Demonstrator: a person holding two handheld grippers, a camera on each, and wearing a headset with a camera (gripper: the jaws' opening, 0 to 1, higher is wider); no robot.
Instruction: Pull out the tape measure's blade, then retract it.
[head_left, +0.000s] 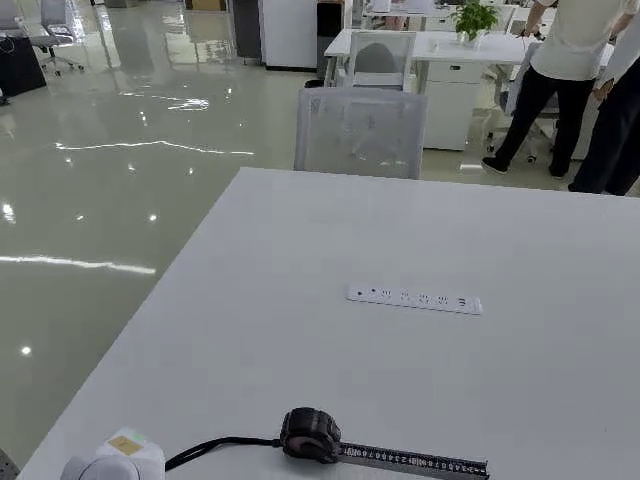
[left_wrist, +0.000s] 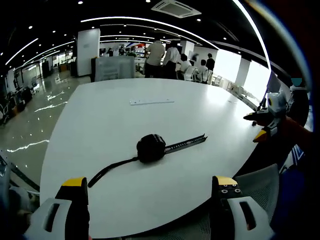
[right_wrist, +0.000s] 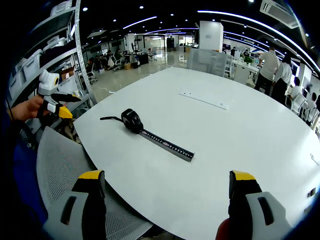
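Tape measure, rounded black, flat blade out on table; left gripper, right gripper jaws apart.

Our left gripper, pale grey shells, black jaws, yellow tips, small screws, our right gripper alike, our blue sleeve

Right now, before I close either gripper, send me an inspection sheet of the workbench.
Surface: white table, no marks seen.
Job's things: tape measure lies near the front edge, blade partly out and flat on the table, black strap trailing the opposite way.
Clutter: white power strip mid-table.
Grippers: left gripper and right gripper both open, holding nothing, short of the table edge.
Cables: nothing seen.
Surroundings: grey mesh chair at the far side, people standing beyond, glossy floor.
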